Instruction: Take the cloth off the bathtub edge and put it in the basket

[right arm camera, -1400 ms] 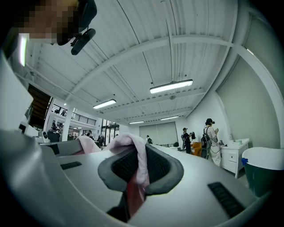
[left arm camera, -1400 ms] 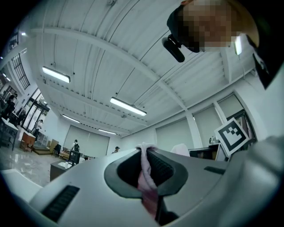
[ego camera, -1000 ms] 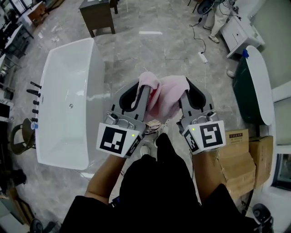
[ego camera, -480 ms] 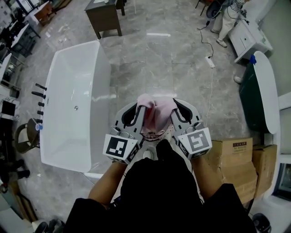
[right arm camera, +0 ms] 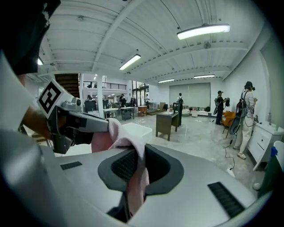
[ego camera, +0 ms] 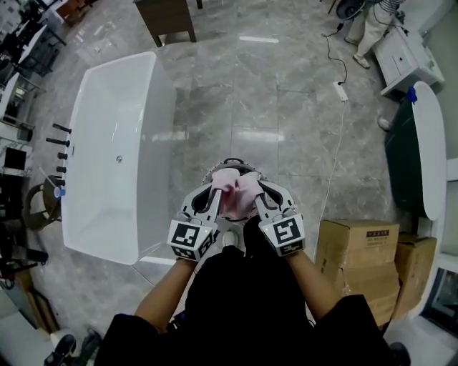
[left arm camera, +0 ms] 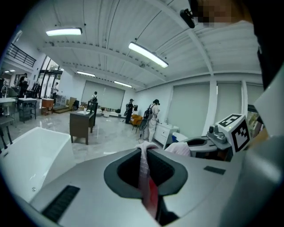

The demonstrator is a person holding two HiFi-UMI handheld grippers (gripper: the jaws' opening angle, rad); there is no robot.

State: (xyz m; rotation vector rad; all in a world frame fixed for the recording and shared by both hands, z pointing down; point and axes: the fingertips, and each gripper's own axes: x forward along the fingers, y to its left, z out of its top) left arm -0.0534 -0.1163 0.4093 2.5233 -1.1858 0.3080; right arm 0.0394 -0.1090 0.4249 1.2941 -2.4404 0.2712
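A pink cloth (ego camera: pixel 233 190) hangs bunched between my two grippers, close in front of my body. My left gripper (ego camera: pixel 217 190) is shut on its left part, and the fabric runs down between the jaws (left arm camera: pixel 144 174). My right gripper (ego camera: pixel 250 191) is shut on the right part, with a fold pinched in its jaws (right arm camera: pixel 134 184). The grippers stand side by side, tips almost meeting. Just beyond and under the cloth shows the round rim of a basket (ego camera: pixel 230 162), mostly hidden. The white bathtub (ego camera: pixel 95 214) lies on the floor to the left, apart from the cloth.
A dark green tub (ego camera: pixel 404 154) stands at the right with cardboard boxes (ego camera: pixel 358 246) nearer me. A power strip (ego camera: pixel 341 91) and its cable lie on the marble floor. A dark wooden table (ego camera: pixel 166 18) and a person (ego camera: pixel 366 25) are far ahead.
Both grippers have drawn closer together and lower, toward my body, bunching the cloth up. The basket rim has come into view under it.
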